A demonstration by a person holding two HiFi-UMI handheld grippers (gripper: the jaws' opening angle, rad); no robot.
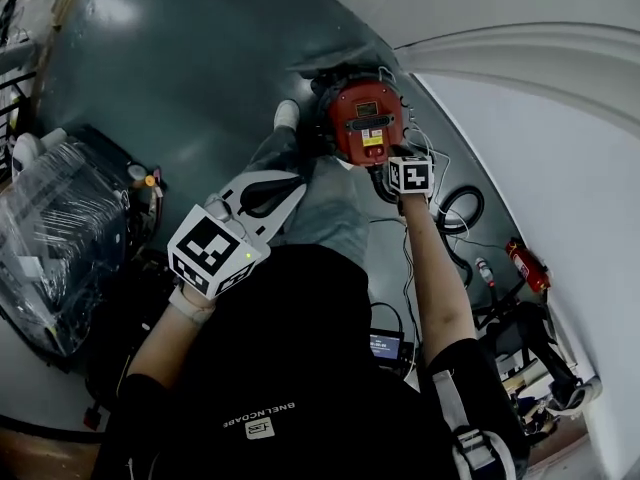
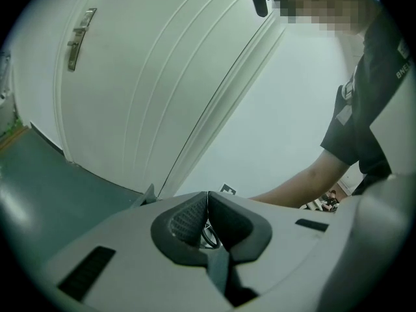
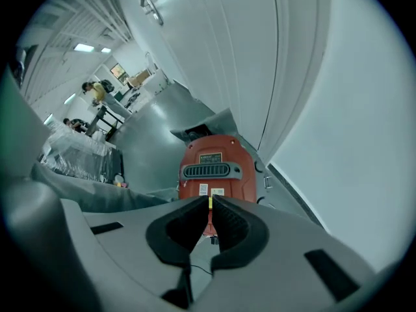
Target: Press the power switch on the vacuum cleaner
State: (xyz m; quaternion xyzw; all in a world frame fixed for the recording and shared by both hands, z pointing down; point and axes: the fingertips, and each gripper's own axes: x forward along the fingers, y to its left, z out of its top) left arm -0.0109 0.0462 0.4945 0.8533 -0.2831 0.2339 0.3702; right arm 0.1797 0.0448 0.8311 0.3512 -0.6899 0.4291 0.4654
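ahead of the closed jaws of the right gripper [image 3: 209, 201], the red vacuum cleaner [image 3: 212, 156] shows a black vent grille [image 3: 209, 171].

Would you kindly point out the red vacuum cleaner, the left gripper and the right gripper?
vacuum cleaner [image 3: 235, 153], right gripper view, on its red top shell.
left gripper [image 2: 208, 197], left gripper view, where its fingertips meet.
right gripper [image 3: 209, 203], right gripper view, midway between its fingertips.
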